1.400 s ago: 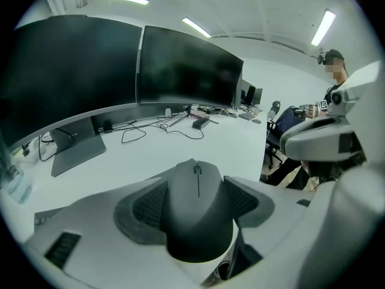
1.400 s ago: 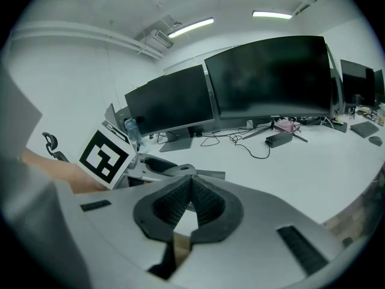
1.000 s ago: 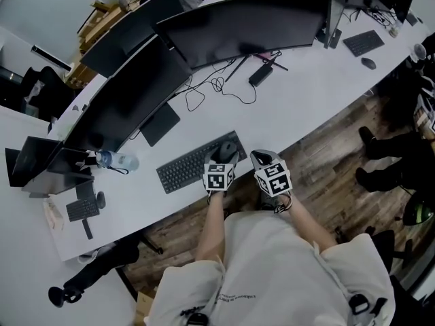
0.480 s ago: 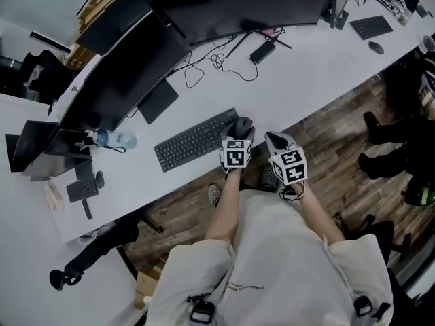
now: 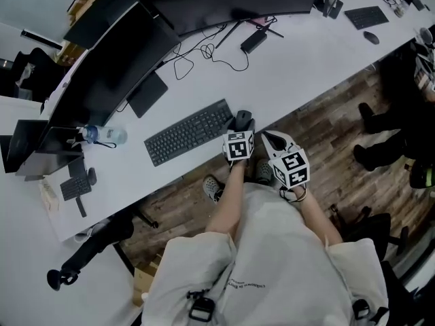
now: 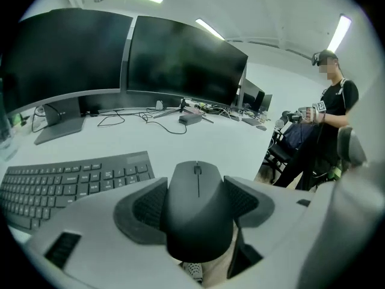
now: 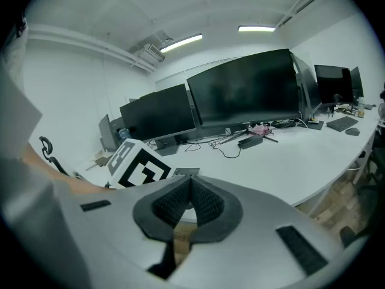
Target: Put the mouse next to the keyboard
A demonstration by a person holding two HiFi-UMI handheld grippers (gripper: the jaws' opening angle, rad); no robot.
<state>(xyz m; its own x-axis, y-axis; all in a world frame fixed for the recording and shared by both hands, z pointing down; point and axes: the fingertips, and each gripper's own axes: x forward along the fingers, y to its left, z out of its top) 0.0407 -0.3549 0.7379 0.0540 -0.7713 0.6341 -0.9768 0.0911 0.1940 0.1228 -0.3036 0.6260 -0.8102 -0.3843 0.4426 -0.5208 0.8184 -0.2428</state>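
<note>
At the near edge of the surface [image 5: 299,66], clamping the black mouse [image 6: 197,191] in the left tool [image 5: 241,129] just off the right end of the keyboard [image 5: 188,132], beside the closed, empty right tool [image 7: 189,205].

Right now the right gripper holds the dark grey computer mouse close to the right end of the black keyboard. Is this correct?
Not quite. The left gripper holds the dark grey computer mouse, as the left gripper view shows; the right gripper is shut on nothing. The mouse is indeed close to the right end of the black keyboard.
</note>
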